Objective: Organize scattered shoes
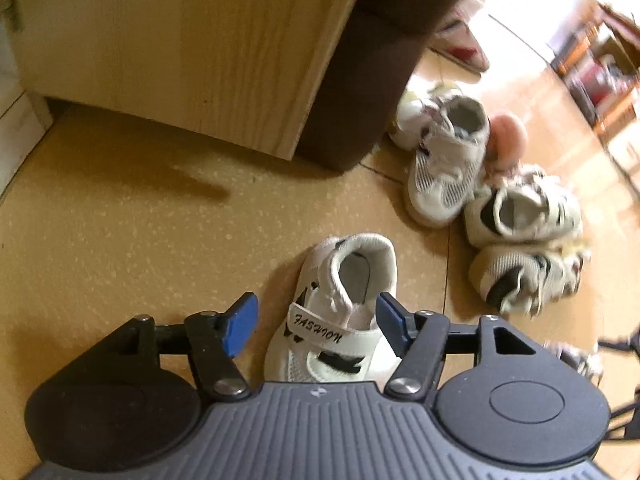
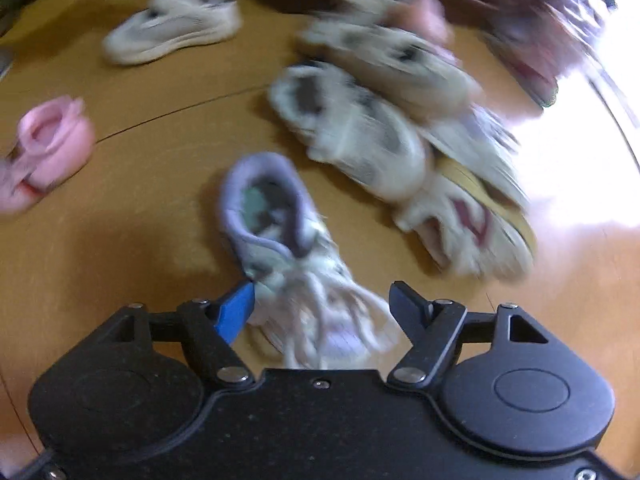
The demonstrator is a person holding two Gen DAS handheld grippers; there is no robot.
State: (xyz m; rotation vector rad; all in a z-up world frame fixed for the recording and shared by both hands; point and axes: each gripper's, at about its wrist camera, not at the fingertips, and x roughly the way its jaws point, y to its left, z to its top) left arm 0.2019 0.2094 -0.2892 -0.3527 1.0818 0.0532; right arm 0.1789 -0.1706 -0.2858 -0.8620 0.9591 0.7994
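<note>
Shoes lie scattered over a tan floor (image 1: 120, 220). In the left wrist view, a small white shoe with a strap reading FASHION (image 1: 340, 312) stands upright on the floor between the spread blue-padded fingers of the left gripper (image 1: 318, 324); the jaws are wide apart, and the right pad sits just beside the shoe's collar without clearly gripping it. Beyond it, a cluster of white sneakers (image 1: 492, 200) lies near the corner of a pale wooden cabinet (image 1: 180, 48) and a dark brown panel (image 1: 360, 92), with a pink rounded thing (image 1: 510, 136) tucked behind them.

In the right wrist view, heavily blurred, the right gripper (image 2: 322, 300) is also wide open over a lavender-collared sneaker with white laces (image 2: 280, 240); its left blue pad seems to touch the shoe's side, though the blur makes this uncertain. A pile of white sneakers (image 2: 384, 120) lies just beyond to the right. Well apart on the left rest a pink bootie (image 2: 52, 148) and a lone white sneaker (image 2: 176, 24).
</note>
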